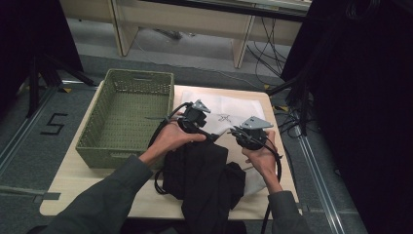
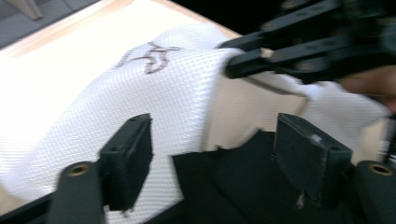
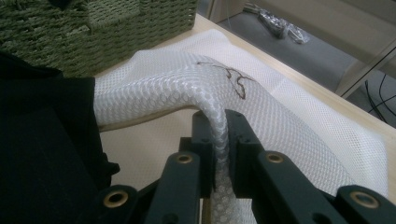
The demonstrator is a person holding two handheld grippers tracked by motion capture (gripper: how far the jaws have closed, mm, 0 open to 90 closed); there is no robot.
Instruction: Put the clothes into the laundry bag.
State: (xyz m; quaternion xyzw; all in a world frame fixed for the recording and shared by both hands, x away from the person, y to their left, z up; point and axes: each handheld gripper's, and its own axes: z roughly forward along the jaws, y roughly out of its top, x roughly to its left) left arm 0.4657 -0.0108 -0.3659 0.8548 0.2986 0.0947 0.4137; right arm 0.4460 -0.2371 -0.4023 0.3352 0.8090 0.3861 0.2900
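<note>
Your right gripper clamps a raised fold of the white mesh garment — it lies on the table beside the green basket. Your left gripper stands apart over the black garment — nothing between its jaws.

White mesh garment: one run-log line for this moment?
right gripper: shut on white mesh garment | left gripper: open, over black cloth | green woven basket: empty

left tool jaws apart, right tool clamped
</note>
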